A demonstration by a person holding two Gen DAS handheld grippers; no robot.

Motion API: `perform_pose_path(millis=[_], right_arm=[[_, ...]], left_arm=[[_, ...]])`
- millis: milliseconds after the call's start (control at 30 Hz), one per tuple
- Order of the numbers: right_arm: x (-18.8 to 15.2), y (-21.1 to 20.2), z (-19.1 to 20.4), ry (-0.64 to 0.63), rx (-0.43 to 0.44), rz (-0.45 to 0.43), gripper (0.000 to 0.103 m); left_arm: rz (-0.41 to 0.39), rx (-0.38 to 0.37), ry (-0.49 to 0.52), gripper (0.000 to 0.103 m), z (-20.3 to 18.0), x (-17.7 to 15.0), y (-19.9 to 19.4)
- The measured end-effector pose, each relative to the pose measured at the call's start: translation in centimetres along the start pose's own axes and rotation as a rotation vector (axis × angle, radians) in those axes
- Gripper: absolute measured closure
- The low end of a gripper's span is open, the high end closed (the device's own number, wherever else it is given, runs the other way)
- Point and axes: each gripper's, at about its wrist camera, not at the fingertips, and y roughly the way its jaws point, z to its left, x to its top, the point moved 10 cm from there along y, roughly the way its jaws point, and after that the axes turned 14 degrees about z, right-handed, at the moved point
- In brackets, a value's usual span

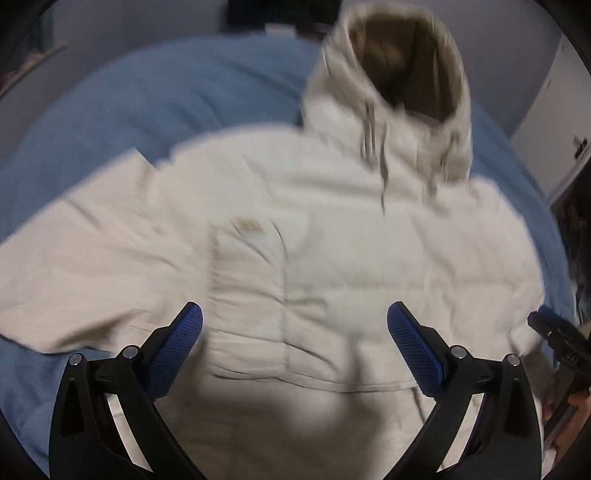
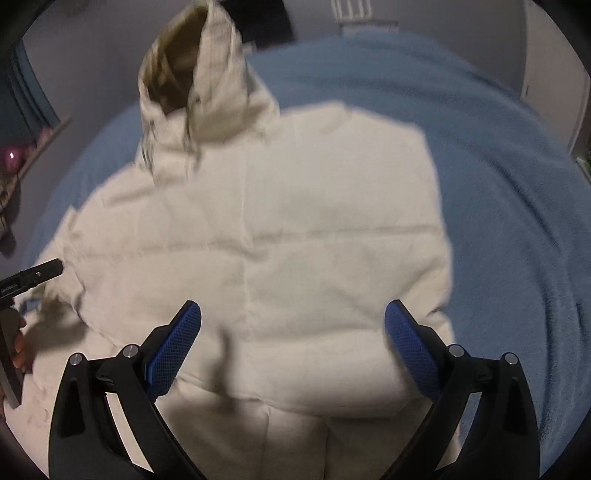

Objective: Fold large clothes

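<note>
A cream puffer jacket [image 1: 332, 240] with a tan-lined hood [image 1: 402, 62] lies flat on a blue blanket [image 1: 147, 99], hood pointing away. One sleeve spreads to the left in the left wrist view. My left gripper [image 1: 294, 325] is open and empty, hovering above the jacket's lower half. The jacket also shows in the right wrist view [image 2: 277, 229], with its hood [image 2: 192, 70] at upper left. My right gripper [image 2: 293, 325] is open and empty above the jacket's lower right part. Each gripper shows at the other view's edge.
The blue blanket [image 2: 498, 184] covers the bed around the jacket, with bare room on the right. Grey walls stand behind. A dark object [image 1: 280, 14] sits past the bed's far edge. A pink item [image 2: 11, 157] sits on a shelf at the left.
</note>
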Motion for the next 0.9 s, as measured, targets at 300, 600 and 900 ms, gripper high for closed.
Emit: perform_pose_path(millis=[300,600,900], right_arm=[[1.3,-4.7,4.2,-0.153,-0.002,-0.194,0.007],[-0.1,-4.4,8.6,-0.35,-0.079,-0.201,0.007],[0.0,-3.5,8.4,-0.338,-0.098,-0.171,0.007]], left_arm=[[-0.181,0.122,0.022,0.006,7.2,0.9,-12.4],[-0.047,0.243,-0.309,0.006,26.3,-5.8,-10.7],[0.021,0.169,-0.567,0.007,36.3,-9.9,-6.7]])
